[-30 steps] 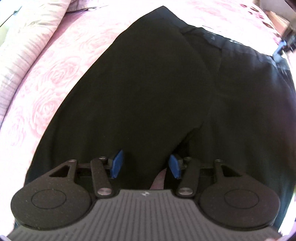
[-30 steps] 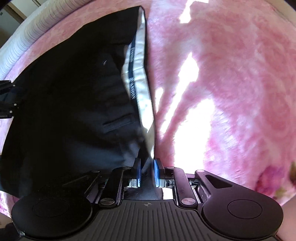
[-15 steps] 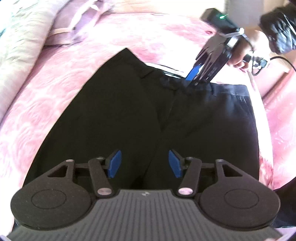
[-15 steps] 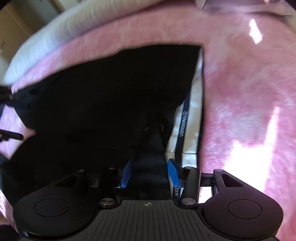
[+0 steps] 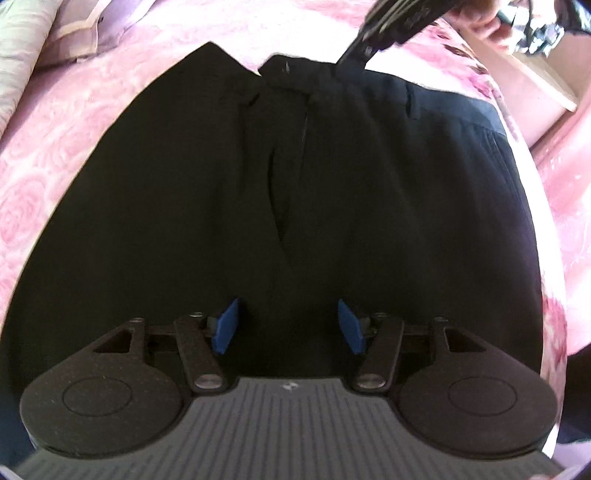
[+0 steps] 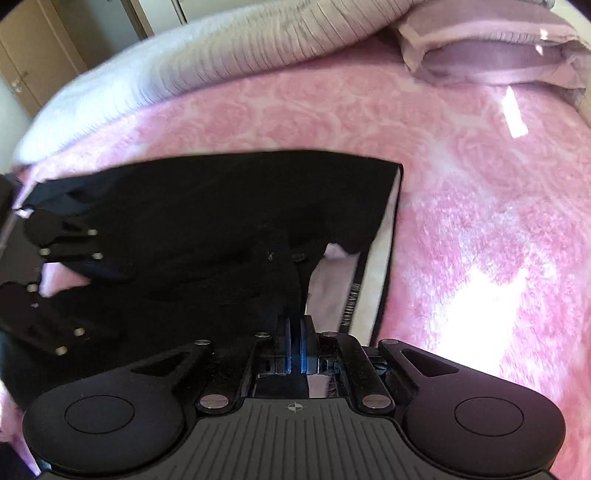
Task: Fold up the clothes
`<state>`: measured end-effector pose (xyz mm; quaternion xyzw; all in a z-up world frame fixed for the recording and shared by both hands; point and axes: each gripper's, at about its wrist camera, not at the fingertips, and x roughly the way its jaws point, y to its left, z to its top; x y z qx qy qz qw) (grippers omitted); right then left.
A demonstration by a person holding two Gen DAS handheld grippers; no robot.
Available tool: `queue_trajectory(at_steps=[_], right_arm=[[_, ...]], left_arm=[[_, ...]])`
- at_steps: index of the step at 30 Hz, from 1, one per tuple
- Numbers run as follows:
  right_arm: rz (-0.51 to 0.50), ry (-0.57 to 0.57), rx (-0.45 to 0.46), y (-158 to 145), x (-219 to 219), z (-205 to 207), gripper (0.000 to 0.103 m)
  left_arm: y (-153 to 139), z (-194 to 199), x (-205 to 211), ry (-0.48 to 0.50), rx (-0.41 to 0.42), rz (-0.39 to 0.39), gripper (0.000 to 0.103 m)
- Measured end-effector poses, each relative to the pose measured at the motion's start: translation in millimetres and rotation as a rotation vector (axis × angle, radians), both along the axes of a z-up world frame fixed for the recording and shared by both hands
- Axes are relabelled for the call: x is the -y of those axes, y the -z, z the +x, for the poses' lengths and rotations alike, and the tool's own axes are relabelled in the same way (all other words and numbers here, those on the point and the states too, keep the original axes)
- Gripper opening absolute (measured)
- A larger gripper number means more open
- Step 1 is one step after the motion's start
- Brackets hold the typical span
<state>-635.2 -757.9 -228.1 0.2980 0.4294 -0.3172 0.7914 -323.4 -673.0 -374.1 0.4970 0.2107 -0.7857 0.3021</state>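
Black trousers (image 5: pixel 388 192) lie spread on a pink rose-patterned bedspread (image 5: pixel 48 177), waistband at the far end in the left wrist view. My left gripper (image 5: pixel 288 325) hovers open low over the legs, its blue pads apart on either side of the centre seam. My right gripper (image 6: pixel 294 341) is shut on the black front edge of the waistband by the fly; the white inner lining (image 6: pixel 356 288) with lettering shows beside it. In the left wrist view the right gripper (image 5: pixel 356 55) pinches the waistband's top edge. The left gripper (image 6: pixel 48 280) shows at the left edge of the right wrist view.
A folded pale quilt (image 6: pixel 221 62) and a mauve pillow (image 6: pixel 491 55) lie along the far side of the bed. Wooden cupboard doors (image 6: pixel 33 62) stand beyond. A light wooden piece of furniture (image 5: pixel 532 70) sits past the bed's right edge. A hand (image 5: pixel 480 18) holds the right gripper.
My right gripper opened, shifted from the waistband's end to the fly area, and shut there. My left gripper stayed open and came in lower over the trousers.
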Motion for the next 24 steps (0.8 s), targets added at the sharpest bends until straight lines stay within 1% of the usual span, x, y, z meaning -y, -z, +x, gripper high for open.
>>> queue_trajectory(at_steps=[2, 4, 6, 8, 10, 11, 12, 13, 16, 18, 20, 21, 22, 24], right_arm=[[0.017, 0.021, -0.019, 6.4, -0.3, -3.2, 0.002], [0.033, 0.041, -0.038, 12.8, -0.6, -6.4, 0.002], [0.050, 0.062, -0.057, 19.2, -0.9, -9.7, 0.002], [0.060, 0.092, -0.091, 24.7, -2.3, -19.9, 0.001], [0.071, 0.174, -0.137, 29.7, -0.5, -30.1, 0.000], [0.077, 0.240, -0.148, 32.1, 1.6, -37.6, 0.000], [0.076, 0.279, -0.158, 32.6, 4.7, -45.7, 0.000], [0.065, 0.294, -0.159, 29.4, 6.1, -50.3, 0.000], [0.030, 0.282, -0.142, 14.9, 3.4, -45.9, 0.000], [0.001, 0.227, -0.170, 5.8, -7.5, -25.7, 0.001], [-0.033, 0.164, -0.196, -2.3, -20.3, 0.4, 0.009], [-0.044, 0.134, -0.193, -4.7, -28.3, 19.0, 0.019], [-0.056, 0.105, -0.191, -7.1, -36.3, 37.7, 0.033], [-0.070, 0.030, -0.180, -11.2, -54.4, 81.1, 0.043]], left_arm=[[-2.6, 1.1, -1.0, -0.014, -0.013, 0.000, 0.056], [-12.6, 10.7, -9.8, -0.039, -0.023, -0.011, 0.056], [-26.3, 29.1, -25.8, -0.090, -0.016, -0.027, 0.056], [-35.7, 54.4, -46.6, -0.171, 0.006, -0.025, 0.056], [-40.8, 86.5, -71.4, -0.274, 0.044, -0.003, 0.056], [-42.2, 104.7, -85.3, -0.329, 0.072, 0.010, 0.056], [-42.8, 121.5, -98.4, -0.378, 0.103, 0.018, 0.056], [-42.9, 138.8, -111.6, -0.426, 0.135, 0.026, 0.056], [-39.9, 190.5, -150.1, -0.568, 0.221, 0.060, 0.056], [-36.8, 220.9, -171.1, -0.637, 0.274, 0.064, 0.056], [-32.7, 250.8, -188.9, -0.677, 0.328, 0.050, 0.057], [-30.9, 264.7, -196.3, -0.690, 0.357, 0.040, 0.057], [-30.4, 278.2, -201.6, -0.696, 0.381, 0.025, 0.057], [-31.0, 308.9, -209.1, -0.697, 0.421, -0.015, 0.057]])
